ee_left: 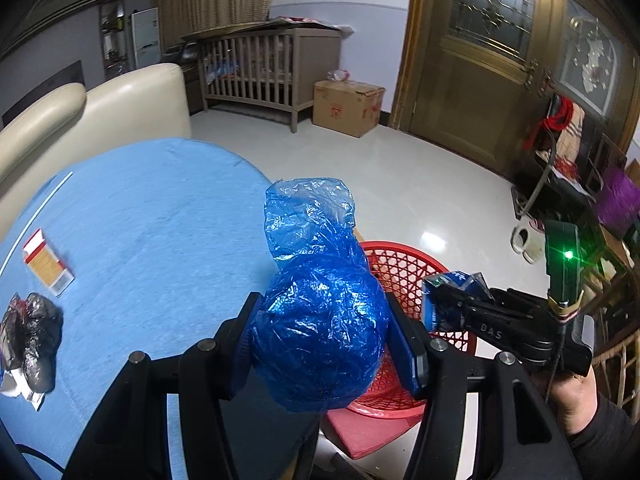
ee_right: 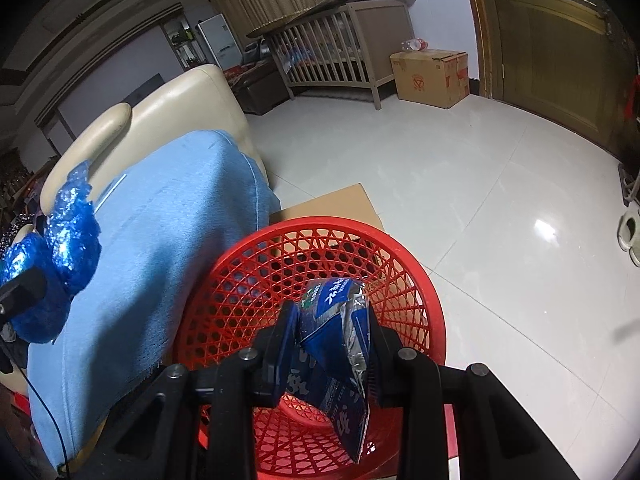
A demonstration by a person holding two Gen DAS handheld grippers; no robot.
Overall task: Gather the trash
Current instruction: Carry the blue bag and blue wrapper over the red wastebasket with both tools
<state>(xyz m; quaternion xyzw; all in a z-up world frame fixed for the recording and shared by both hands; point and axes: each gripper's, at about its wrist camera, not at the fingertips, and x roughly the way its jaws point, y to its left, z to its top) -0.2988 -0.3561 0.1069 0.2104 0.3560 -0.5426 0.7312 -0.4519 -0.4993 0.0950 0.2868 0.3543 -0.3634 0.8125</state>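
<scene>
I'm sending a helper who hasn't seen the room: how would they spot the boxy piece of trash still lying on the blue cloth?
Find the big blue-covered table in front of the cream sofa. On the cloth lies a small flat carton, red and white with a tan face. Its neighbour, a crumpled black bag, is dark and shapeless; the carton alone has straight edges.

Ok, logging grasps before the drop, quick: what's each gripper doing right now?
Left gripper: shut on the blue plastic bag.
Right gripper: shut on the blue snack wrapper.
</scene>
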